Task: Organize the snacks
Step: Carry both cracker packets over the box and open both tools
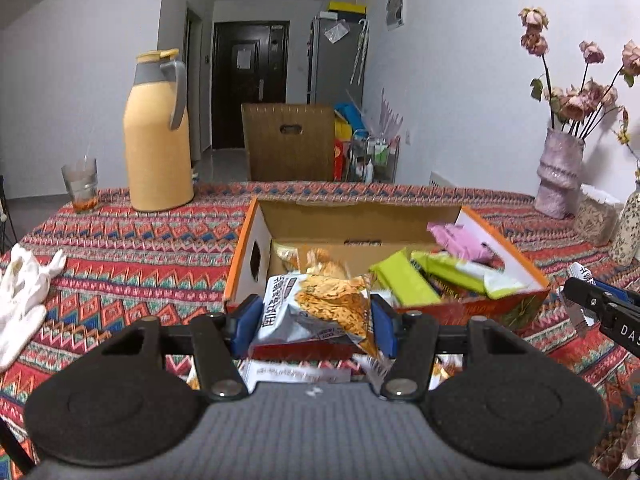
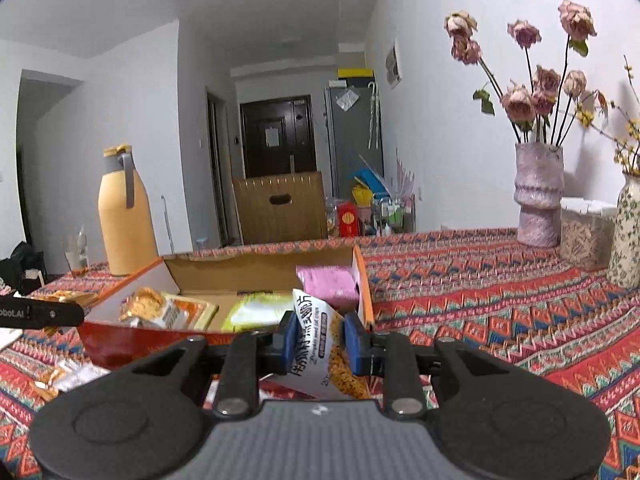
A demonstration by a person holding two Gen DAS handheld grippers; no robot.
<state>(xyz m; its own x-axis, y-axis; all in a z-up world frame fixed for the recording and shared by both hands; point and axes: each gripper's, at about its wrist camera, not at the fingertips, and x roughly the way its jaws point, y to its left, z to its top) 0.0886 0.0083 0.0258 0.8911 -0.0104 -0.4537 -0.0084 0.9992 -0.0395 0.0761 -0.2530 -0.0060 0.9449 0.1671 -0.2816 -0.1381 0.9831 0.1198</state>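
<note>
Tbl (image 1: 120, 240) w/ box (image 1: 248, 256), flask (image 1: 158, 148), vases (image 2: 538, 196).

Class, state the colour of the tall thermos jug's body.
The thermos jug is yellow-orange with a grey handle, seen best in the left wrist view.

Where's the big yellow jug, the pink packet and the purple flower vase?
Yellow jug (image 1: 158, 148), left wrist view, middle of its body.
Pink packet (image 2: 329, 283), right wrist view, its front face.
Purple vase (image 2: 538, 196), right wrist view, its body.

Open cardboard box (image 1: 256, 240), snack packets (image 1: 404, 280) piled inside.
</note>
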